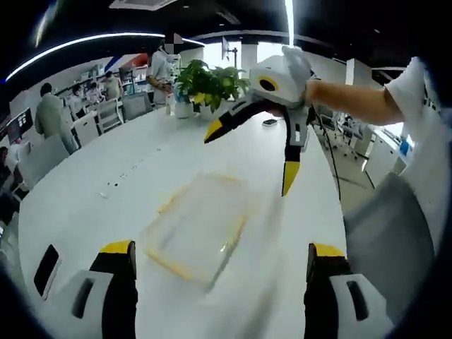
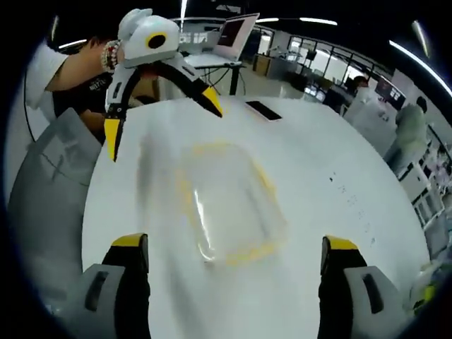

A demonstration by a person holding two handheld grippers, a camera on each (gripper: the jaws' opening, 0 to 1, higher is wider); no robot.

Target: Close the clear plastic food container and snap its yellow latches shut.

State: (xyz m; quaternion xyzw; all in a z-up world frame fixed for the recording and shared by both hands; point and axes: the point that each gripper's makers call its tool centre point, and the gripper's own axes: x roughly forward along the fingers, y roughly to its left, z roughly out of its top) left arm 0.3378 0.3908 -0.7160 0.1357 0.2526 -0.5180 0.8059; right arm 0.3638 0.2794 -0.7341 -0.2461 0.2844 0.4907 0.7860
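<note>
Container [image 1: 198,226] lies flat on white table [image 1: 106,162], mid between both grippers. Left gripper [image 1: 220,261] and right gripper [image 2: 236,256] both spread wide, holding nothing. Latches blurred; better descend slowly, square over lid.

White, black and yellow grippers, hand-held

Yellow-tipped black jaws are carried by the left gripper [image 1: 220,258] and right gripper [image 2: 236,253]; a white sleeve [image 1: 417,92] and beaded bracelet [image 2: 109,54] are worn.

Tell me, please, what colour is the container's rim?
Yellow rim on the container, clearest in the right gripper view.
</note>
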